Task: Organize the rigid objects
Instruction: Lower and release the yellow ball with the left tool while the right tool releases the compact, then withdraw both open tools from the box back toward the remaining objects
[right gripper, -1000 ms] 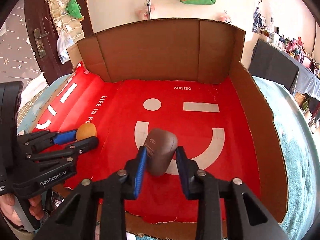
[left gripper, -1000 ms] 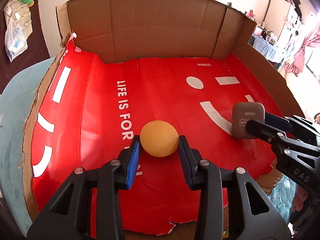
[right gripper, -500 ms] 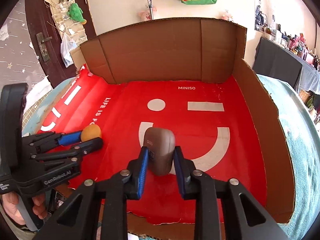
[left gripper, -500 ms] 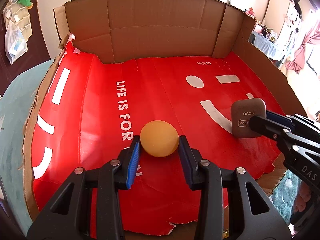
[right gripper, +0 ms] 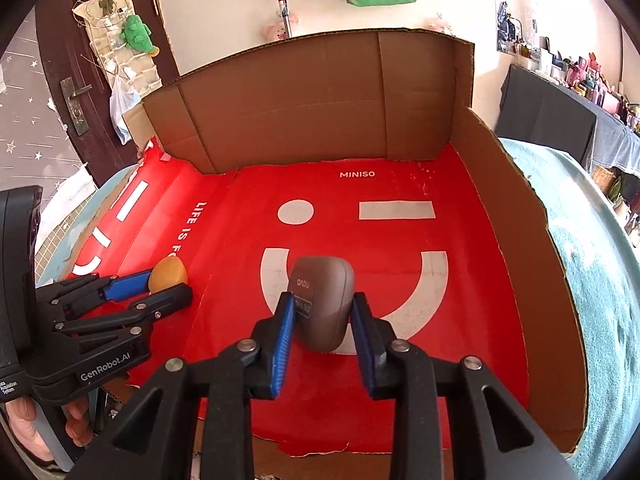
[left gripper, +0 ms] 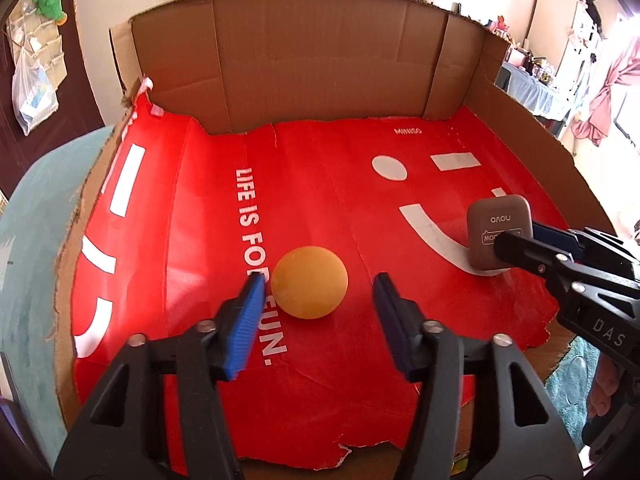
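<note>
Left gripper jaws opening, orange ball loose between; right gripper clamps brown case, mid-tray

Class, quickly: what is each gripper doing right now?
Left gripper: opening; the orange ball lies between its fingers, right pad clear of it.
Right gripper: shut on the brown case.

The cardboard box is walled at the back and right, while its near edge lies flat and open to entry. Most of the red floor sheet is bare across the middle and rear. Obstacles near the front: an orange ball between the opening left tongs, and a brown case clamped by the right tongs.
</note>
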A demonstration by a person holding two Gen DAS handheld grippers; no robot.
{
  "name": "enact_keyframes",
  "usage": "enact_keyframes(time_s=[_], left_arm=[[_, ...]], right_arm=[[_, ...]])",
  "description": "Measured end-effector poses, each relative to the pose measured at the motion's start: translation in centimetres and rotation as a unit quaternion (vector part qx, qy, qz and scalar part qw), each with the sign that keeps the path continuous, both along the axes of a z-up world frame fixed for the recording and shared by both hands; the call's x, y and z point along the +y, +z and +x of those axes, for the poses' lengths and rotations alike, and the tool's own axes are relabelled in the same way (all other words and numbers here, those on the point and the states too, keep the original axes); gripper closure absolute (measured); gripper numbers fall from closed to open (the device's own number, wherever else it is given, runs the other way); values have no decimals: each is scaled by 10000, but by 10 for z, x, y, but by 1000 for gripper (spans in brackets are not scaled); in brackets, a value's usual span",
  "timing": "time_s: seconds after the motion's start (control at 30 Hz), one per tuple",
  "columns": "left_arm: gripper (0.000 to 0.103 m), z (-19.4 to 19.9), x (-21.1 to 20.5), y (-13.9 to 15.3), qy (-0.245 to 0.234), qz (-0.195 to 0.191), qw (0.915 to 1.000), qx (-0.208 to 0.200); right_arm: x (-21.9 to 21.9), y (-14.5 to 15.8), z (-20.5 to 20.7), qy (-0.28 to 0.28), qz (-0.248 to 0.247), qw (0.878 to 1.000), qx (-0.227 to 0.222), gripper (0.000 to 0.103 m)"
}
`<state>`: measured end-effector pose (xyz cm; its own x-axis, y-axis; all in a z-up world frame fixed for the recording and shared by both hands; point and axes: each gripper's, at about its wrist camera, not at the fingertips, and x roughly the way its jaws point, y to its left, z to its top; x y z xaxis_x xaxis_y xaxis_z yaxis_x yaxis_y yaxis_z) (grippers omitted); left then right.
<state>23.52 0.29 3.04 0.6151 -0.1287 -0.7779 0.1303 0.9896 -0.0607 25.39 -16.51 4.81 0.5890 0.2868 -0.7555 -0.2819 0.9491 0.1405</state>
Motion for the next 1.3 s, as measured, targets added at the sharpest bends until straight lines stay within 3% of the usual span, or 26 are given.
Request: enact_keyframes(time_s=[0.07,0.13,0.3,0.37,0.6,0.73,0.97,1.3], left_arm=[[32,-3,-2,3,15,117,9998,-153],[28,-6,-3,5,-4,198,9995,-254],[27,-11,-4,11,-28,218,9992,-342],[22,-15,-4,14,-44,217,9990,-399],[19,-36,-9,31,-44,467,9961,-752],[18,-46,-9,37,-39,442,9956,-824],[5,-67,-5,48,38,319,9948,-968],[0,-91,-5,58,148,403,9920,-1188]], right_arm=[[2,-1,-1,24,-50,10000,-2,66],[3,-1,-1,48,-65,10000,-2,60],[3,1,-4,53,-102,9999,-57,51],[2,2,-6,46,-100,9999,-71,44],[0,8,-16,60,-93,9998,-158,36],[0,13,-26,85,-58,9996,-252,29],[-3,27,-51,175,100,9986,-486,13],[-6,48,-81,251,223,9956,-869,1]])
